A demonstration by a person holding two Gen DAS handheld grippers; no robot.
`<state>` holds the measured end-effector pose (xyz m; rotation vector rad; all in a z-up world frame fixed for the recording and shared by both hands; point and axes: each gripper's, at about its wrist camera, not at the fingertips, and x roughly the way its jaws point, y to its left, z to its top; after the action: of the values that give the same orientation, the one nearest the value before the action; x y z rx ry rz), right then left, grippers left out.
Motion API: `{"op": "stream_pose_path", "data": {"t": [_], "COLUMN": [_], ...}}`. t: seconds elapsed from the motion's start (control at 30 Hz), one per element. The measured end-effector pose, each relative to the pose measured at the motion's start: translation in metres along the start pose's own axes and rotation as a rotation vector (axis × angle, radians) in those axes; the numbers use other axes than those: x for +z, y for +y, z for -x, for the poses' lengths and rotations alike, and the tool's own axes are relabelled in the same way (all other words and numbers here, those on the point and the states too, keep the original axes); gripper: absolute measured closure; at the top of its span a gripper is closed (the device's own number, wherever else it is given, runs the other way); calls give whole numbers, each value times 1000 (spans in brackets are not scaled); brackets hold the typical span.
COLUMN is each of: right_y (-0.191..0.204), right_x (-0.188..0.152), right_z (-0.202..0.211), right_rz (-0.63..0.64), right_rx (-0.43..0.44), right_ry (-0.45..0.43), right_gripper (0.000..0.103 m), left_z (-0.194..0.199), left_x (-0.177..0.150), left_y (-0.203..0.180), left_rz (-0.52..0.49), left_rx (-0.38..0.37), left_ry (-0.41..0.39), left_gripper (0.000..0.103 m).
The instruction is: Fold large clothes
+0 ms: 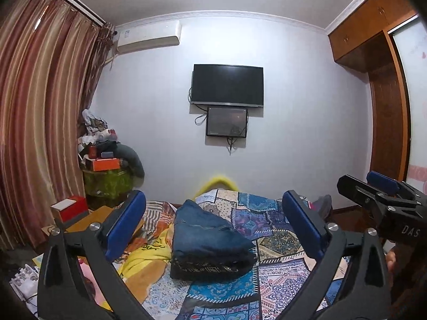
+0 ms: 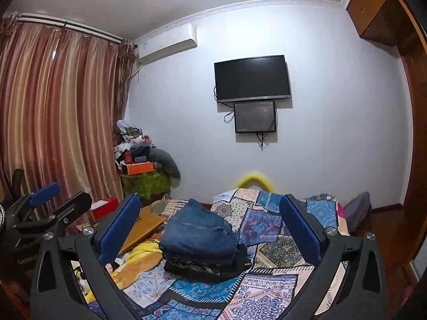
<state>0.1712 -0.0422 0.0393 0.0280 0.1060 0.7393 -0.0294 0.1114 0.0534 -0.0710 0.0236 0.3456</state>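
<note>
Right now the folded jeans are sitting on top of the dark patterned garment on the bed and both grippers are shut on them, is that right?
Not quite. The folded jeans do sit on the dark patterned garment on the bed, but neither gripper is shut on them. The left gripper and the right gripper are both open and hold nothing, as each wrist view shows.

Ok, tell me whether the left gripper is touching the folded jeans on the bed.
Apart. In the left wrist view the left gripper is open and raised, and the folded jeans lie on the bedspread beyond its fingers, touching neither pad.
</note>
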Motion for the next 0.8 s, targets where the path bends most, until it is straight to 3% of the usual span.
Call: {"op": "stream_pose_path", "data": {"t": [0.8], "right_y": [-3], "right_x": [-22], "right_z": [8], "right_rz": [5], "right_rx": [-1], "right_ry": [63], "right_gripper": [0], "left_z": [-19], "left_x": [-14], "left_y": [1], "left_rz": [22], "left_rx": [12], "left_ry": [72], "left_gripper": [1]}}
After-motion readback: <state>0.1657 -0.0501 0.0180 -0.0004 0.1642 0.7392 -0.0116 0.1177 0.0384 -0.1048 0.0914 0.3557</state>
